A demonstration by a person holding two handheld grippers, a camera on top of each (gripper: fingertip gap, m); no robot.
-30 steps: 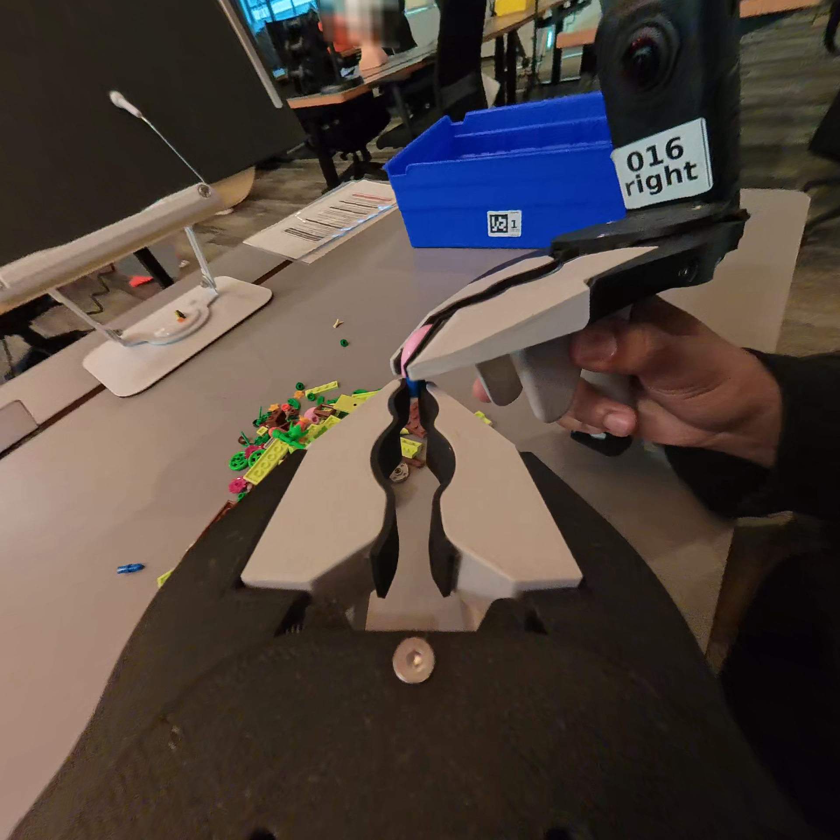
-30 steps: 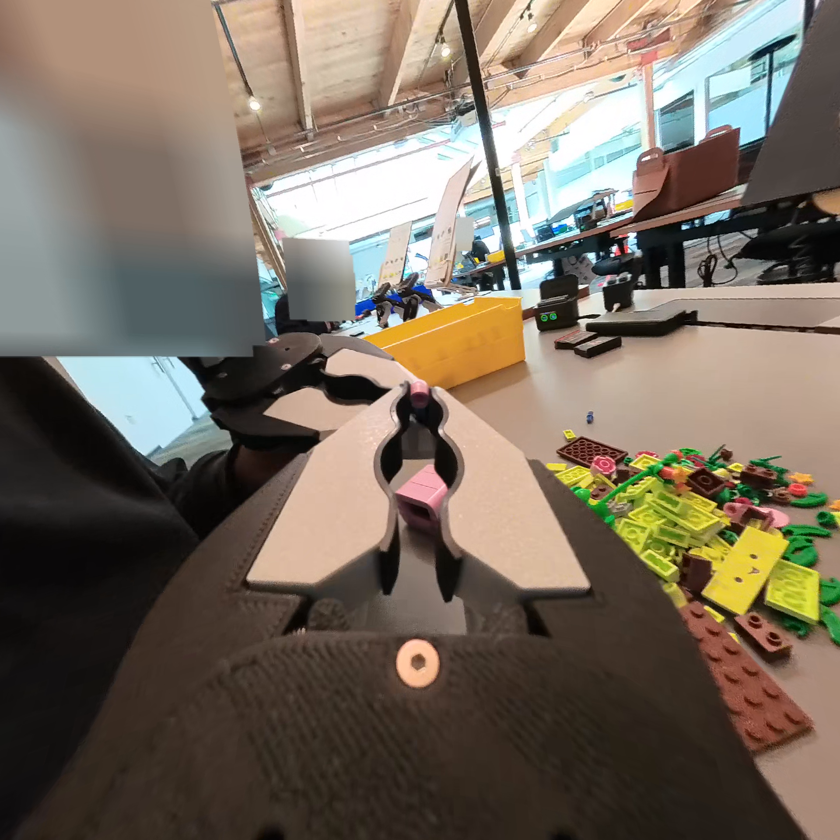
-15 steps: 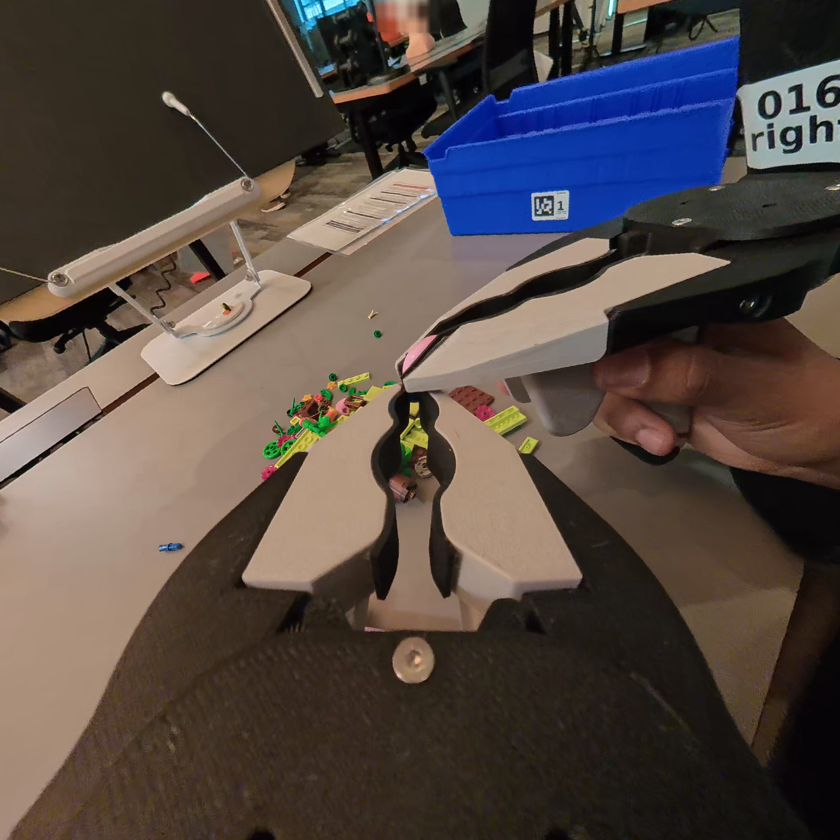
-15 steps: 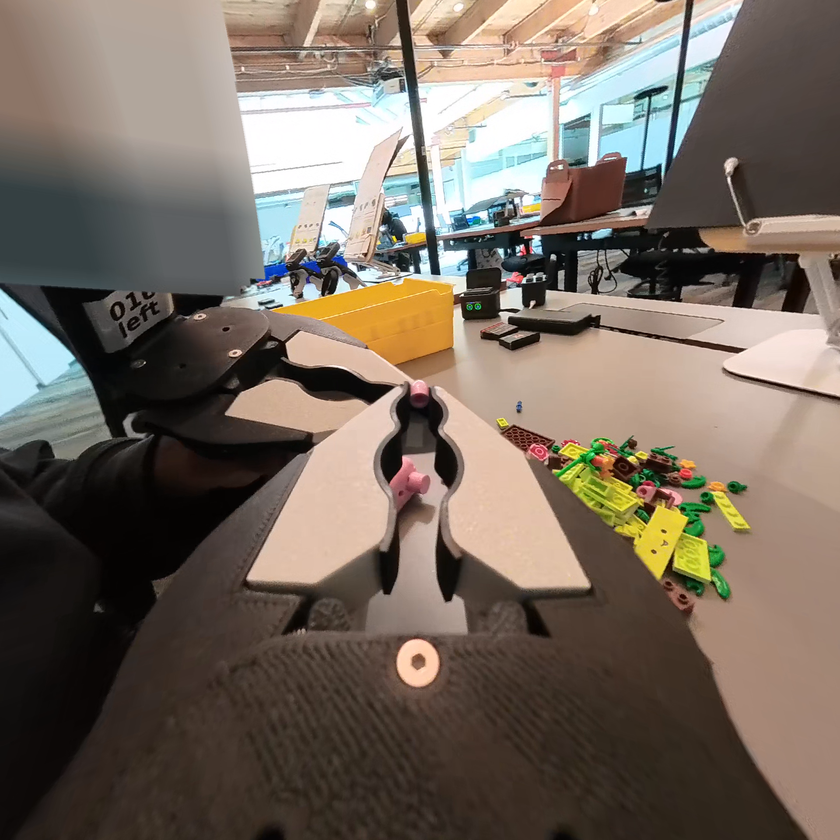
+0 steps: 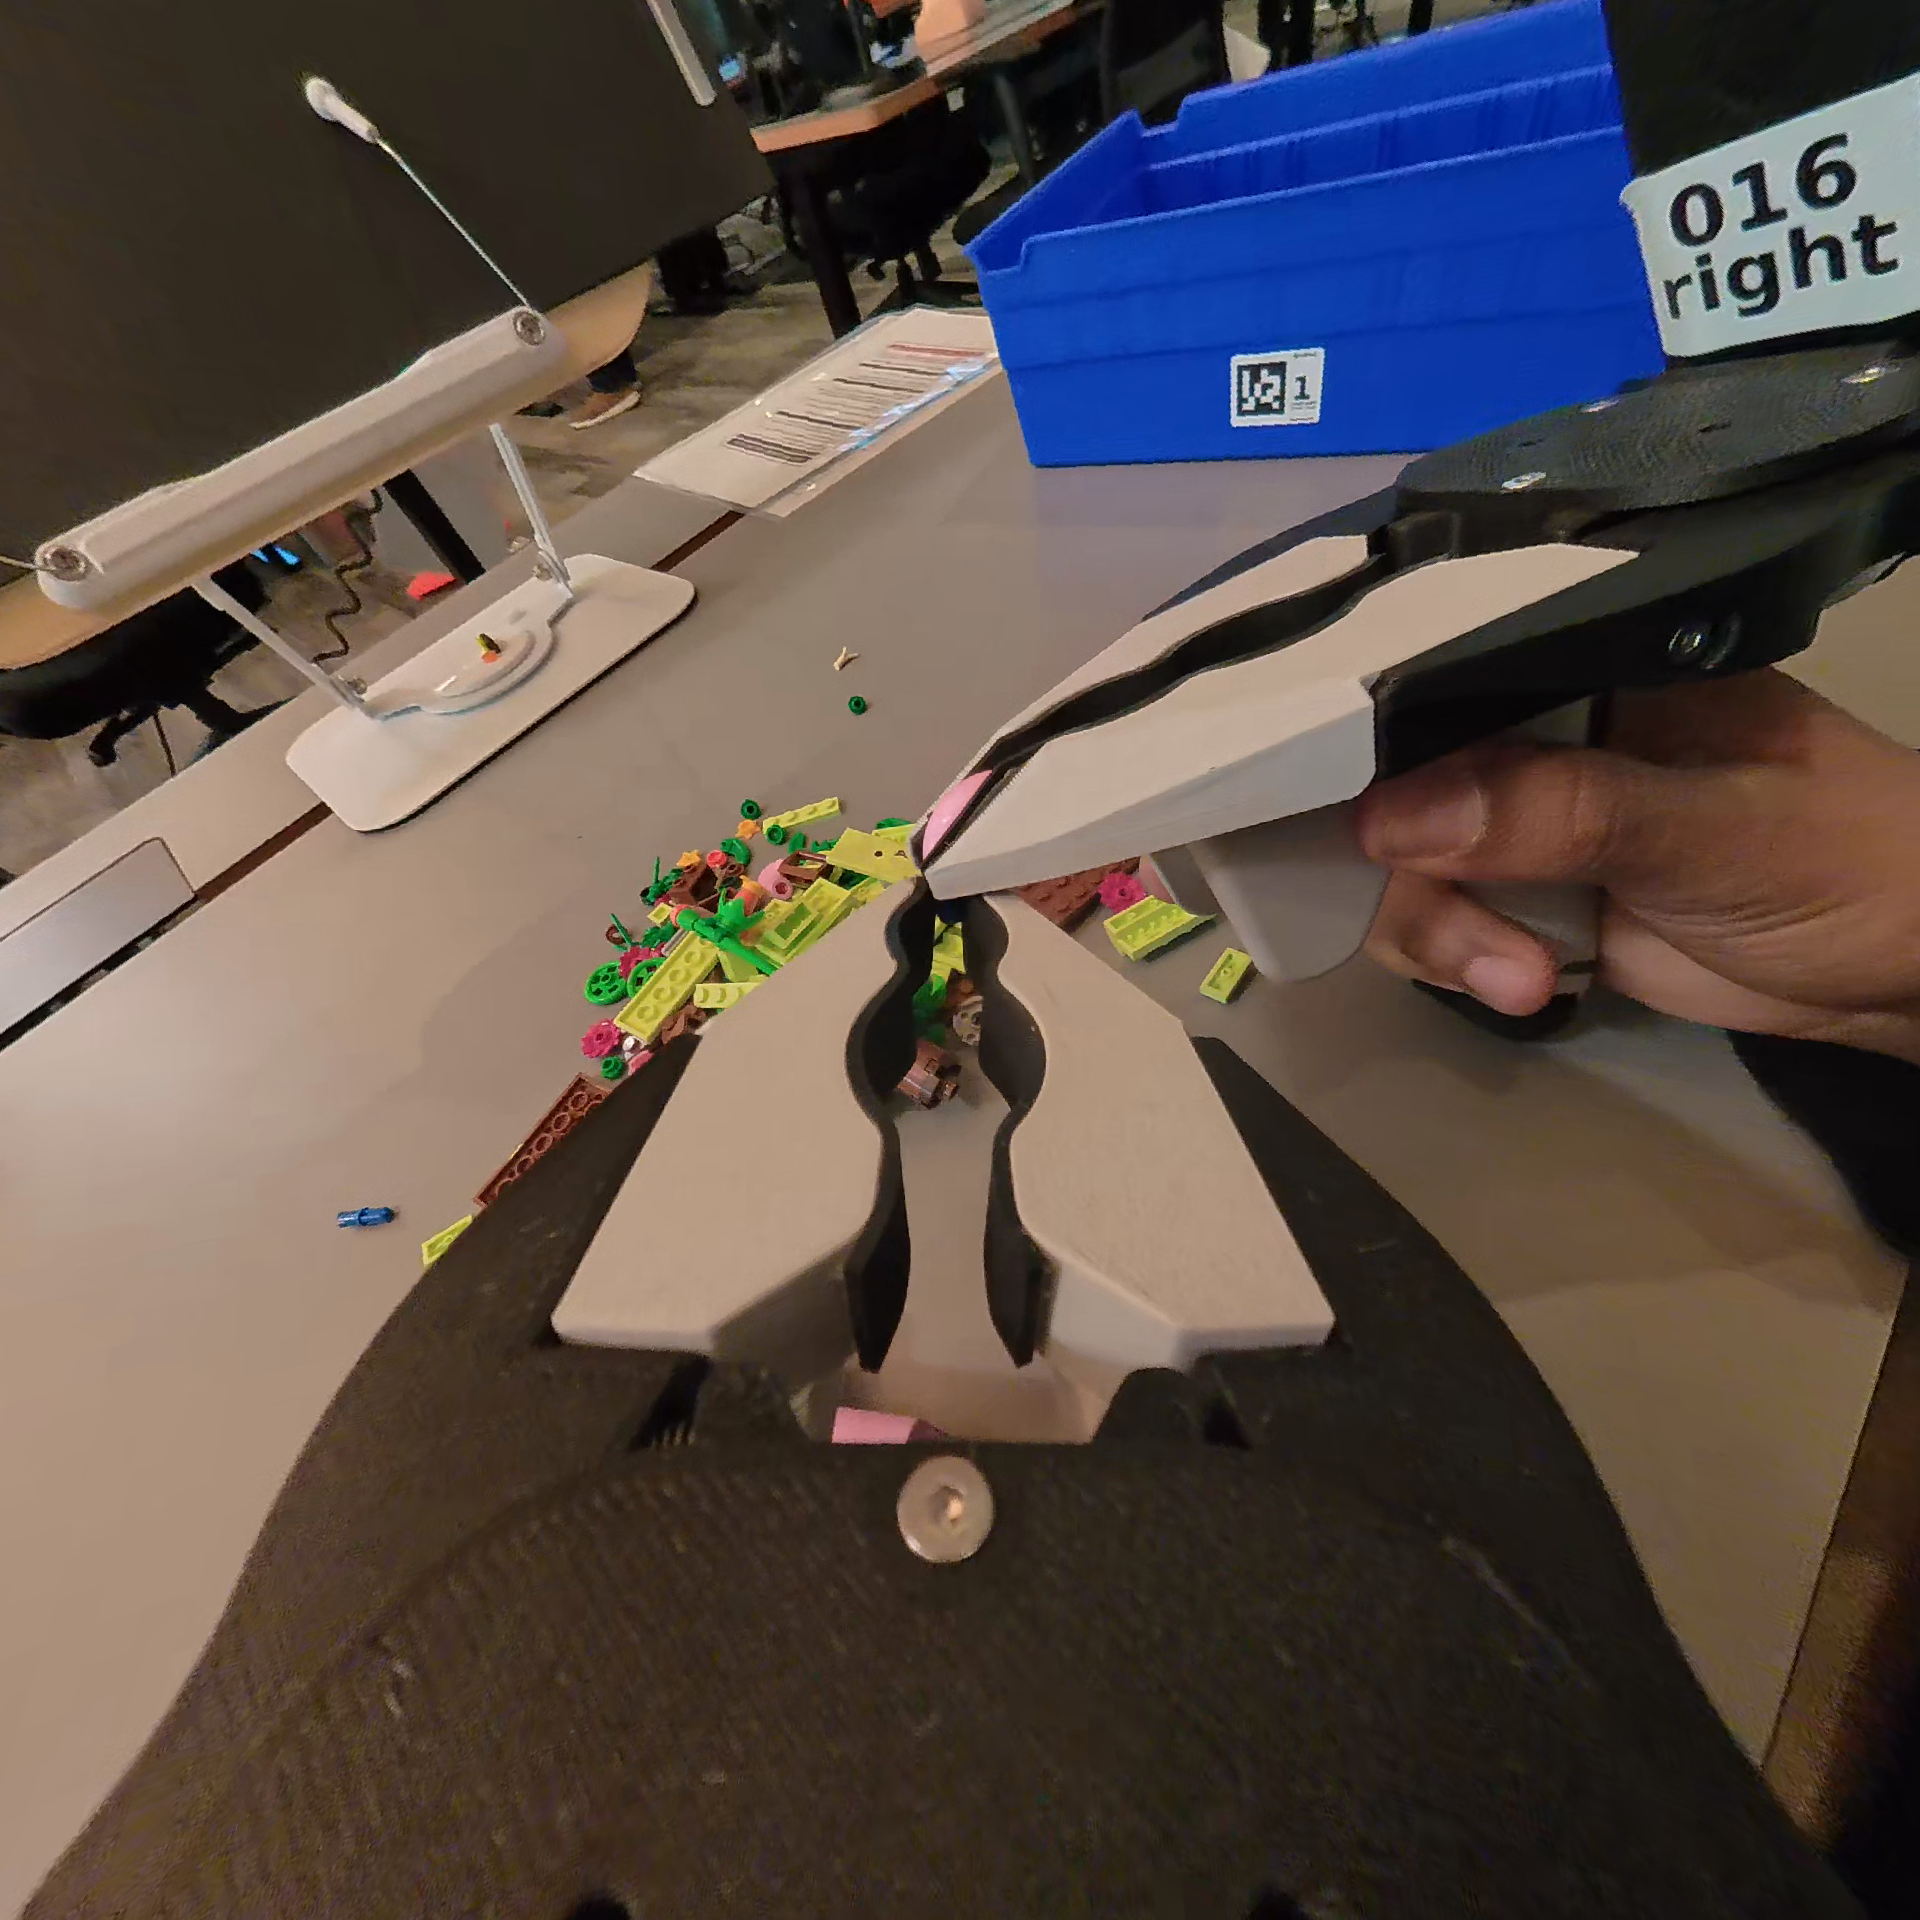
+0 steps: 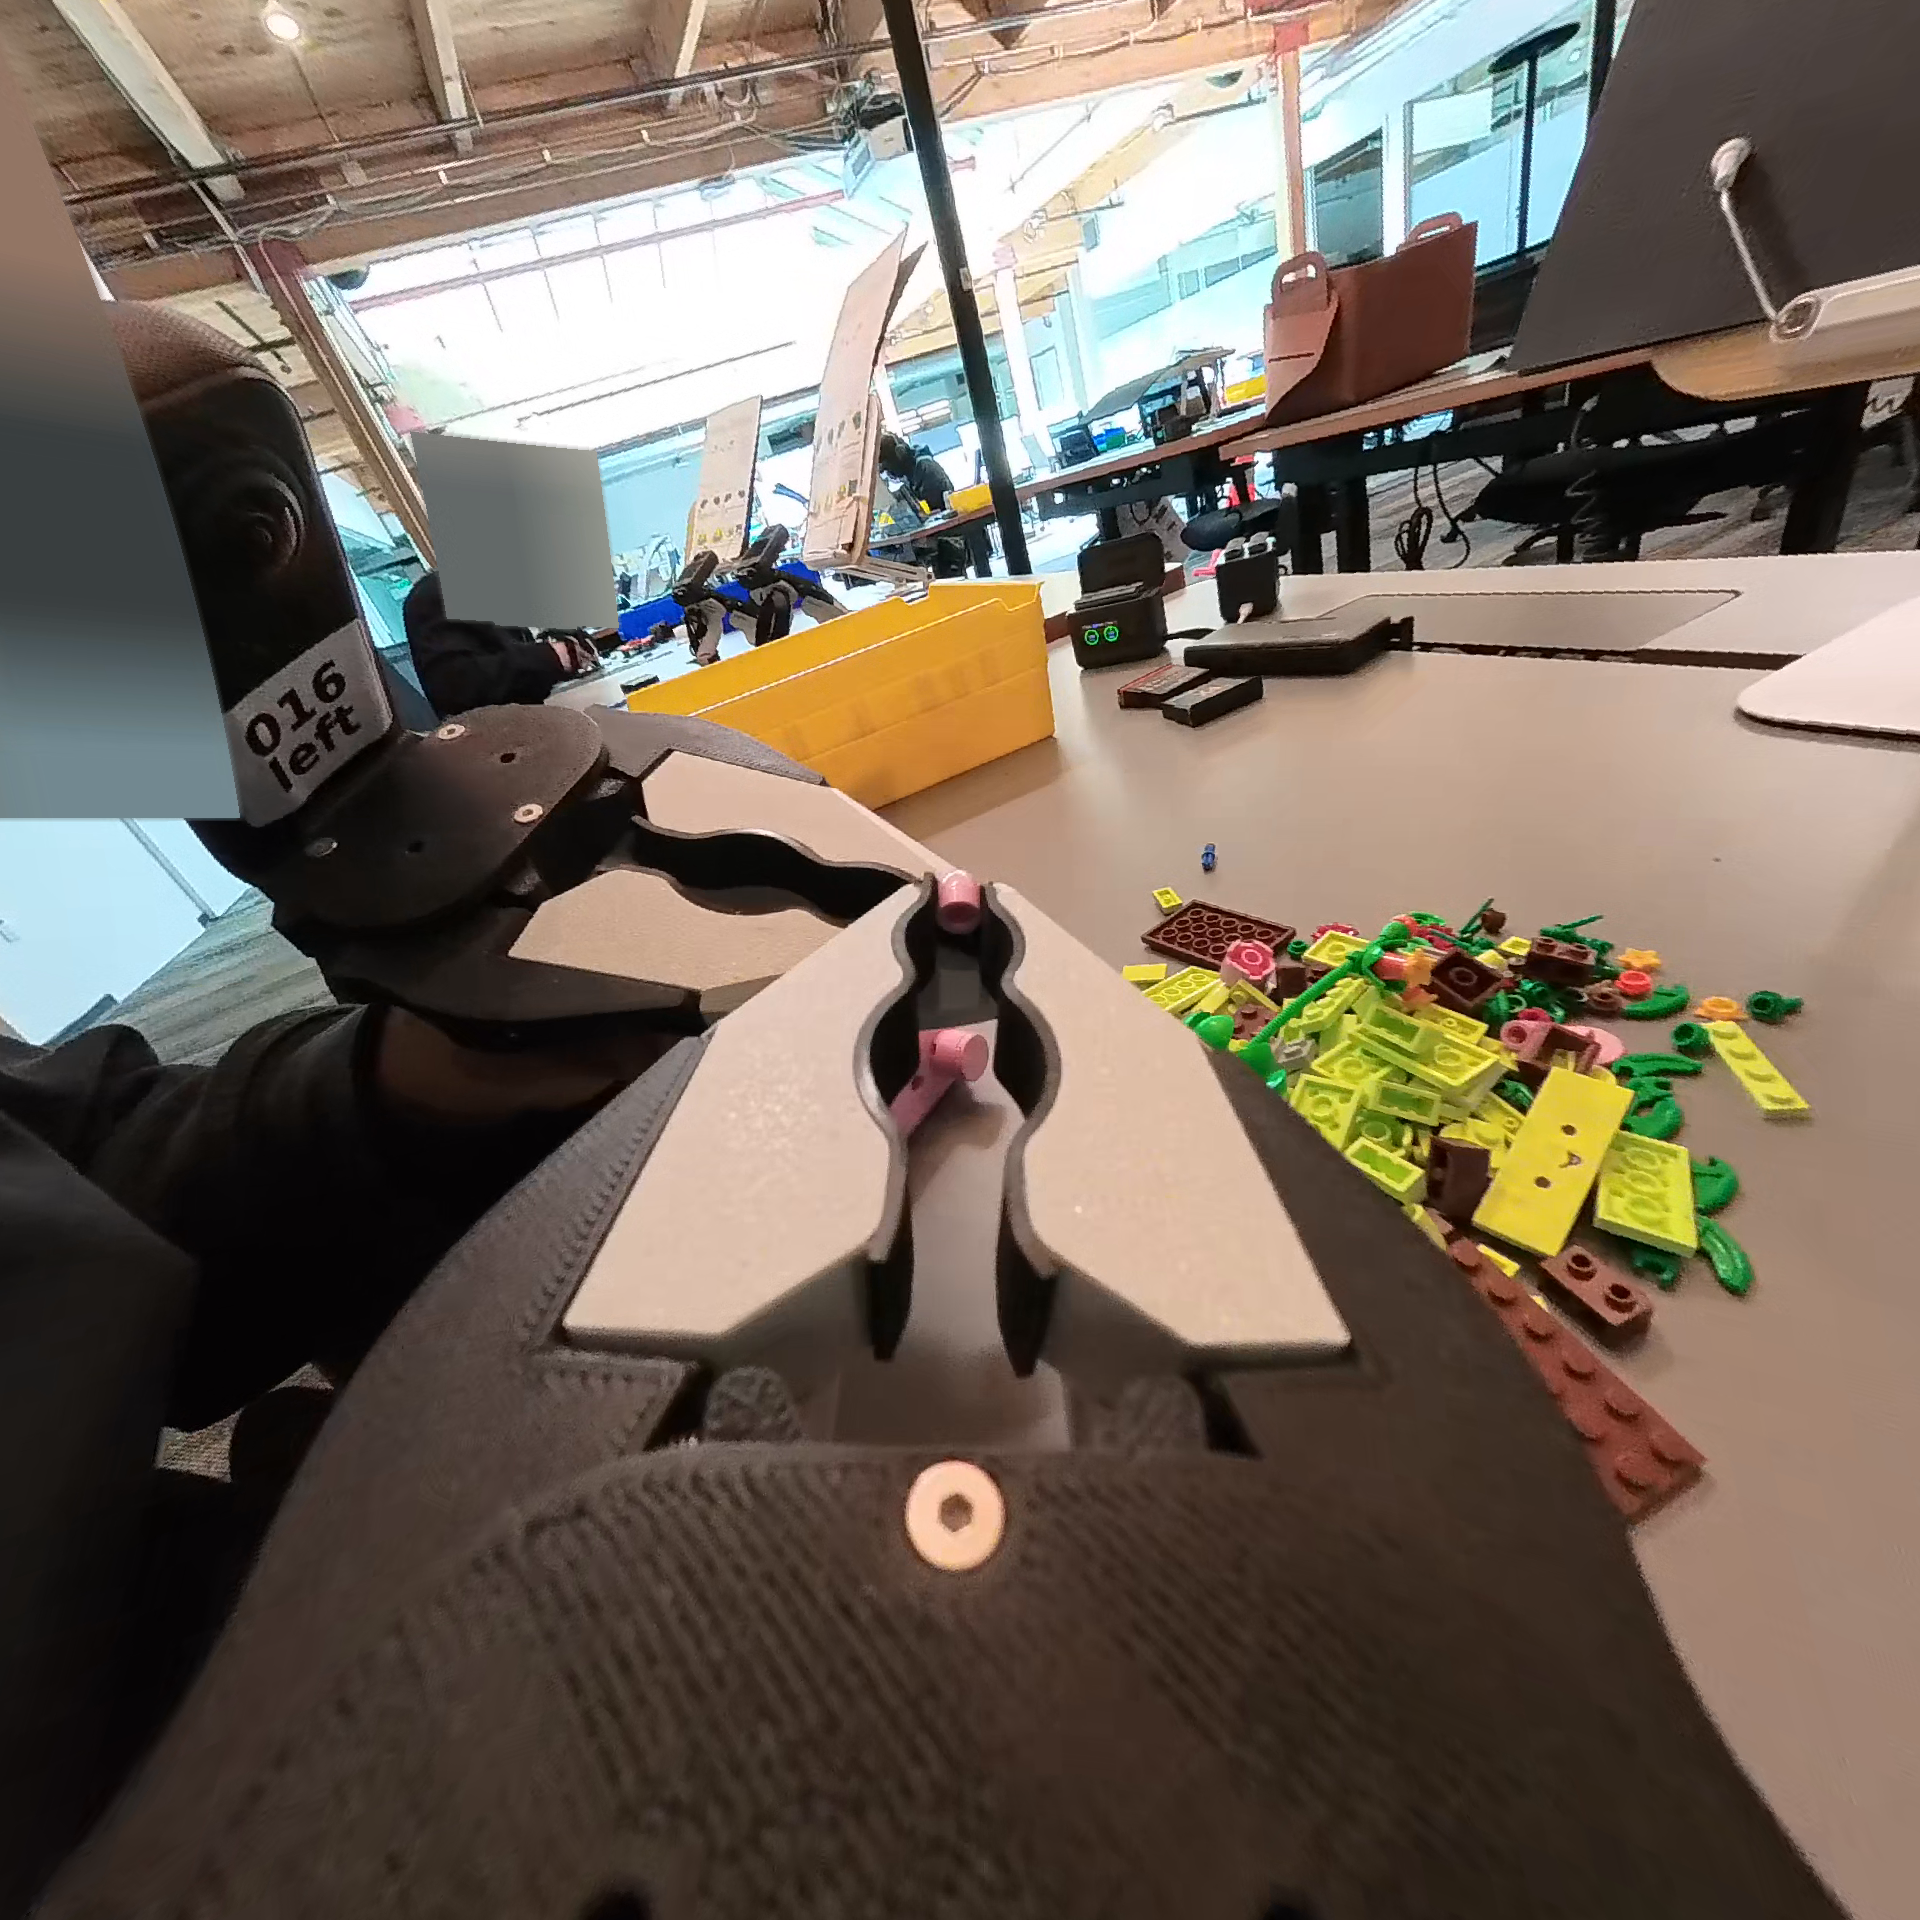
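Observation:
My left gripper (image 5: 943,909) and right gripper (image 6: 958,904) meet tip to tip above the grey table (image 5: 260,1039). The right one is shut on a small pink round piece (image 6: 958,899), which also shows in the left wrist view (image 5: 951,810). The left one looks shut on a tiny dark blue piece, mostly hidden under the right gripper's tips (image 5: 935,862). The left gripper shows from the side in the right wrist view (image 6: 914,883). A second pink piece (image 6: 940,1070) shows through the gap between my right fingers; I cannot tell what holds it. A pile of toy bricks (image 5: 748,935) lies just beyond.
A blue bin (image 5: 1299,270) stands at the back, with a sheet of paper (image 5: 862,405) beside it. A yellow bin (image 6: 883,686) stands behind the left gripper. A white stand (image 5: 488,675) sits back left. A loose blue pin (image 5: 364,1216) and a brown plate (image 6: 1590,1392) lie near the pile (image 6: 1455,1060). The grippers are tip to tip, or close to it.
Both grippers have stayed tip to tip while turning, so the background has swung. The second pink piece has tilted and shifted in the gap between the right fingers.

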